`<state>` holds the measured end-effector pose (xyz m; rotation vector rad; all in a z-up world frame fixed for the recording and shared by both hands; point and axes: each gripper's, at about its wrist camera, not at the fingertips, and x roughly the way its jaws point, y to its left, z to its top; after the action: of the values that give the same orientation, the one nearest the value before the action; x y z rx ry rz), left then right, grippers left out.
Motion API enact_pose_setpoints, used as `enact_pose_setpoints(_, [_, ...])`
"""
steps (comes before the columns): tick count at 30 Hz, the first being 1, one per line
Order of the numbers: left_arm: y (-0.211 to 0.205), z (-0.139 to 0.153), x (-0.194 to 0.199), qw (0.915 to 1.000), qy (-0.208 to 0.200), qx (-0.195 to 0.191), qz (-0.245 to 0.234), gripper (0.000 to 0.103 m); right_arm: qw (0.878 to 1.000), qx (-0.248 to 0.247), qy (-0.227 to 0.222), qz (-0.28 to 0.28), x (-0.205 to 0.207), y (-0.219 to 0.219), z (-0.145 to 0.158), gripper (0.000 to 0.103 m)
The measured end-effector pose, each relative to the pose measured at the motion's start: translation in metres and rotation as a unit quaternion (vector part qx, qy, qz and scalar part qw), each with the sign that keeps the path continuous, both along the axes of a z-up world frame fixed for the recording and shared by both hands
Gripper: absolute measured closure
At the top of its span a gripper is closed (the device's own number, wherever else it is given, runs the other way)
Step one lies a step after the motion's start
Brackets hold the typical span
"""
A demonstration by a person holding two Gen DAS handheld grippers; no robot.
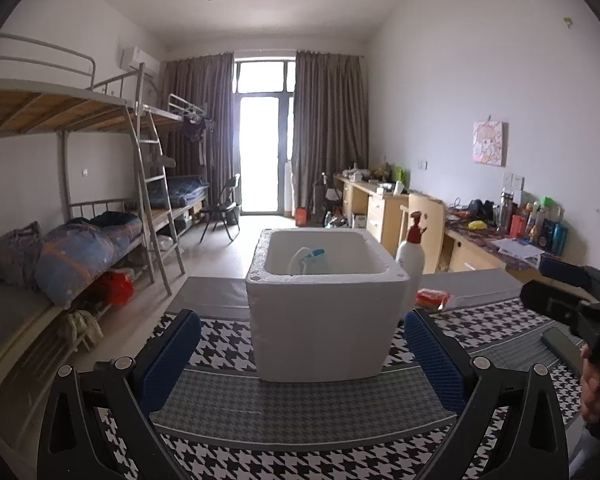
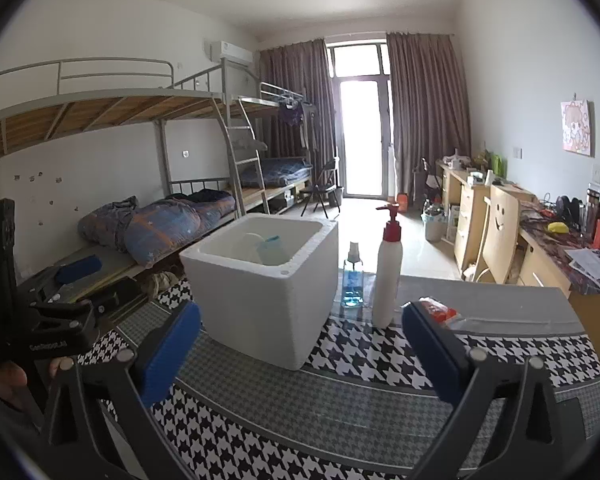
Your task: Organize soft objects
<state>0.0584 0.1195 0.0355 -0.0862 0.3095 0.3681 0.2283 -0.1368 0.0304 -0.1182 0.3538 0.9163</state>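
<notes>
Tongs on both hands stand wide apart and hold nothing: the left tongs [image 1: 302,350] frame the white foam box [image 1: 324,312] at the centre of their view, and the right tongs [image 2: 302,350] sit low in theirs with the box up and to the left. Both look set for a fresh reach. Inside the box lie a white and a blue item [image 1: 310,261], probably already sorted. An orange packet [image 2: 440,311], likely the next soft thing, lies on the checked counter [image 2: 360,412] just beyond the right pad. Beside the box stands a white pump bottle [image 2: 388,276]. Only the right view shows the blue spray bottle [image 2: 353,280] between box and pump bottle.
</notes>
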Motion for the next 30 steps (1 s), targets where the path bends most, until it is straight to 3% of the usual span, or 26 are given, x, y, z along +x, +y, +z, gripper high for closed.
enact_pose_setpoints(11, [-0.014,-0.002,-0.029,0.9997,-0.016,0.019,-0.002,0.001,1.000,0.003,-0.011,-0.017,-0.025,-0.012,-0.001,0.001])
enact_pose_setpoints(20, [-0.023,-0.007,-0.047,0.9993,-0.029,0.008,-0.020,0.001,0.999,0.017,-0.025,-0.026,-0.043,-0.029,-0.005,0.001])
enact_pose_setpoints(30, [-0.025,-0.014,-0.064,0.9993,-0.038,0.006,0.004,0.001,0.999,0.027,-0.025,-0.035,-0.055,-0.037,-0.015,0.001])
